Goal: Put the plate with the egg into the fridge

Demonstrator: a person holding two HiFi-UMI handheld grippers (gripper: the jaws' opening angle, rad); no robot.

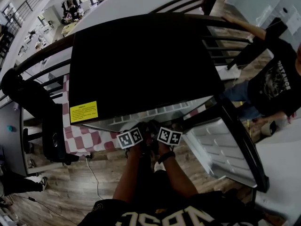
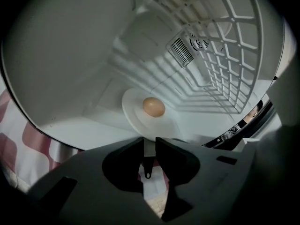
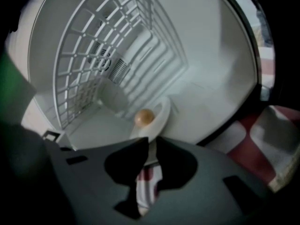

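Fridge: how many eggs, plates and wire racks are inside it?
Egg: 1
Plate: 1
Wire rack: 1
Total: 3

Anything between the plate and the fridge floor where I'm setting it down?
Nothing visible. The plate with the egg is inside the fridge, its near rim in the jaws of the left gripper and right gripper. The floor around it is bare; the wire rack sits clear.
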